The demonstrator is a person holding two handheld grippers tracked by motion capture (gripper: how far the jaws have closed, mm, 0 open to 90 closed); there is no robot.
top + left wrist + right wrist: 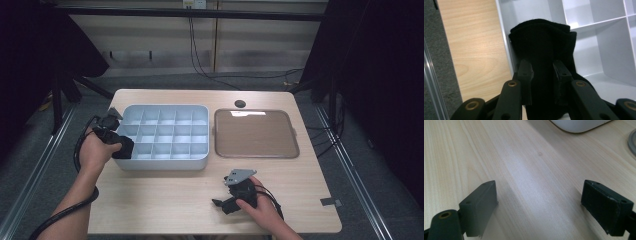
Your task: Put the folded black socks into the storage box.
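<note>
A folded black cloth (pixel 541 47), perhaps a sock, is pinched between the jaws of my left gripper (pixel 543 68). It hangs over the near left corner cell of the white divided tray (pixel 609 50). From above, the left gripper (pixel 121 145) sits at the tray's (pixel 165 165) left front corner, with the black cloth (pixel 125 148) at the rim. My right gripper (pixel 541 202) is open, its jaws wide apart just above bare wood. In the high view the right gripper (pixel 224 202) rests near the table's front edge, pointing left.
A brown flat lid or tray (pixel 256 133) with a pale rim lies right of the divided tray. A round cable hole (pixel 240 103) sits behind it. Light wood table (pixel 165 200) spreads between the two hands. Grey tape (pixel 330 202) marks the right front corner.
</note>
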